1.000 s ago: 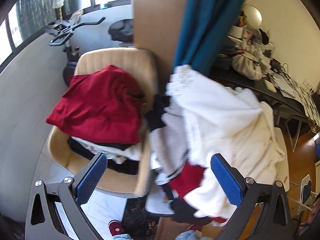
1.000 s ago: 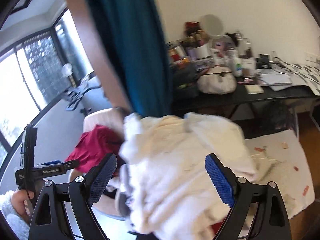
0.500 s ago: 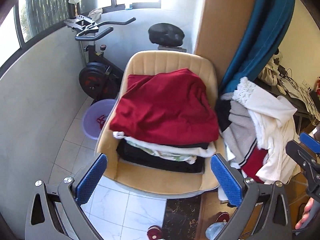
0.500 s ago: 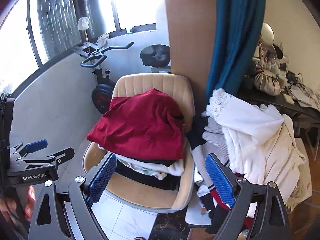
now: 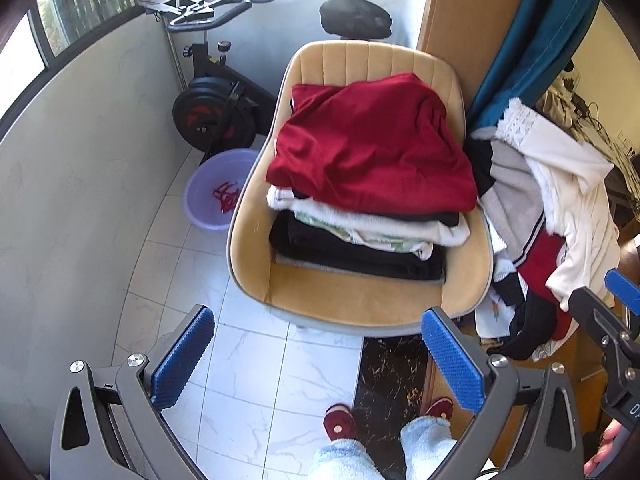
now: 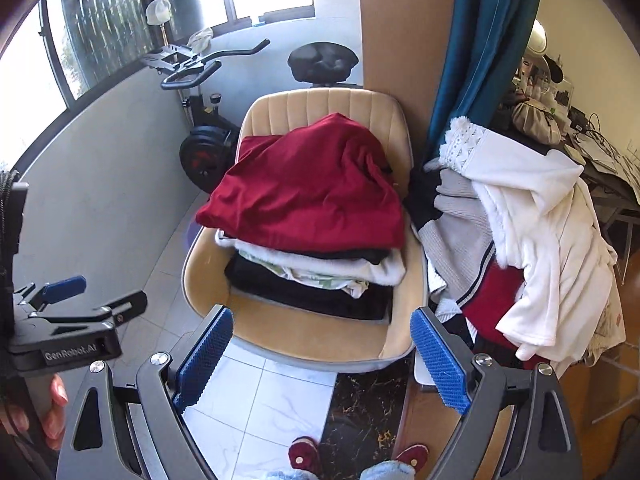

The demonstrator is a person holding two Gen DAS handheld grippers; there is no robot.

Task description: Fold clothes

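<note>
Folded clothes stack [image 5: 372, 200], dark red velvety garment [image 6: 308, 196] on top, white and black layers beneath, resting on seat of tan padded shell chair [image 5: 360, 304]. Just right of chair, heaped unfolded laundry pile [image 6: 520, 232]: white fluffy robe, grey knit, red piece. Left gripper [image 5: 316, 356] hovering above white marble tile floor [image 5: 256, 360], blue pads spread wide, nothing between. Right gripper [image 6: 320, 356] likewise spread, empty, before chair's front edge. Black exercise bike [image 5: 212, 108] and lilac plastic basin [image 5: 216, 196] left of chair.
</note>
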